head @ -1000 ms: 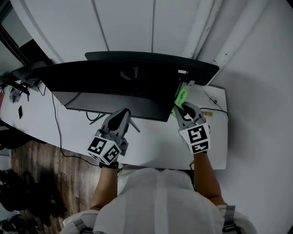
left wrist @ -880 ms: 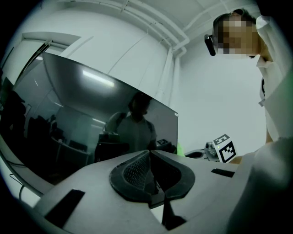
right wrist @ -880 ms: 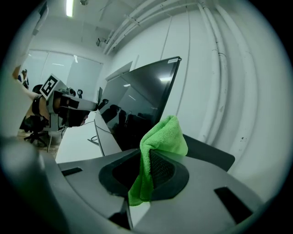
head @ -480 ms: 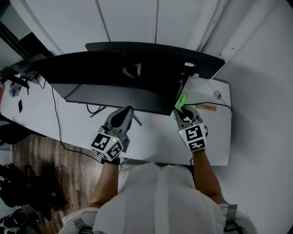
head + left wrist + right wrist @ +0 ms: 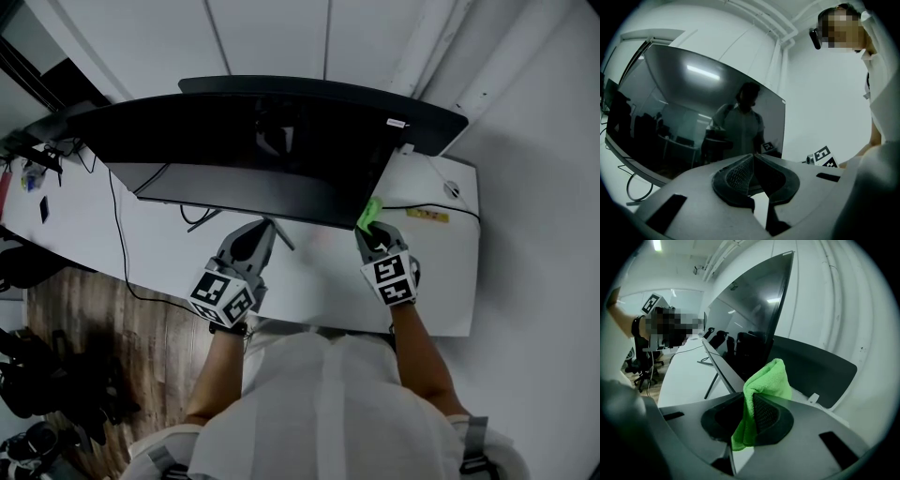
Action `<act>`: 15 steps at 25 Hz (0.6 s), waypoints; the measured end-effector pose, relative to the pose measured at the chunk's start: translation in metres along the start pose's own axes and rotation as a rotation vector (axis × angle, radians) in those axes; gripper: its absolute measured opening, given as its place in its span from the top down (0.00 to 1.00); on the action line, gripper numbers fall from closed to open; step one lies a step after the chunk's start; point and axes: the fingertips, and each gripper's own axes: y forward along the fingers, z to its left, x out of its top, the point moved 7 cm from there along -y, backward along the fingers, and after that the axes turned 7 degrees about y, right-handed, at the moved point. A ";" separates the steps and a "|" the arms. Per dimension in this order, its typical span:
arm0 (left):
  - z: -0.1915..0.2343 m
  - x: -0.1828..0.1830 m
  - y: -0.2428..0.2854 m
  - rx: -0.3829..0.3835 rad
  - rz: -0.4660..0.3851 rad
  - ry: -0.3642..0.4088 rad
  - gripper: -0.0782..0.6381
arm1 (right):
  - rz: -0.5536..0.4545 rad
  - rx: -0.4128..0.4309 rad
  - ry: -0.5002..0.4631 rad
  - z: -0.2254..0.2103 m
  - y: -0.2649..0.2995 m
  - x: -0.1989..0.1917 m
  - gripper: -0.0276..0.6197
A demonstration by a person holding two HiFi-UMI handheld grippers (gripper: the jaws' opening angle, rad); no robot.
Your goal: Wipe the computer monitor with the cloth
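A wide dark computer monitor [image 5: 262,155] stands on the white desk [image 5: 427,272]; its screen [image 5: 693,117] fills the left gripper view and its right edge [image 5: 780,301] shows in the right gripper view. A bright green cloth [image 5: 764,390] is pinched in my right gripper [image 5: 370,228], which is shut on it just below the monitor's lower right corner. The cloth [image 5: 369,214] pokes out ahead of the jaws. My left gripper [image 5: 261,230] is shut and empty, under the middle of the screen's lower edge.
A black cable [image 5: 117,248] trails over the desk's left side toward the wooden floor [image 5: 84,337]. A second dark panel [image 5: 815,364] sits behind the monitor. Office chairs [image 5: 635,369] stand far off. White wall panels [image 5: 281,37] rise behind the desk.
The right gripper with the green cloth has slid down the monitor's right edge toward its lower corner. The left gripper has kept its place under the screen.
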 end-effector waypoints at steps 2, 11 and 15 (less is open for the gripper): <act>-0.001 -0.003 -0.001 0.000 0.005 -0.001 0.87 | 0.021 0.004 0.005 0.002 0.004 -0.007 0.89; 0.002 -0.010 -0.005 0.013 0.018 -0.001 0.87 | 0.115 0.001 0.048 0.007 0.012 -0.025 0.89; 0.004 -0.010 -0.007 0.015 0.018 -0.002 0.87 | 0.164 0.006 0.120 0.014 0.014 -0.032 0.89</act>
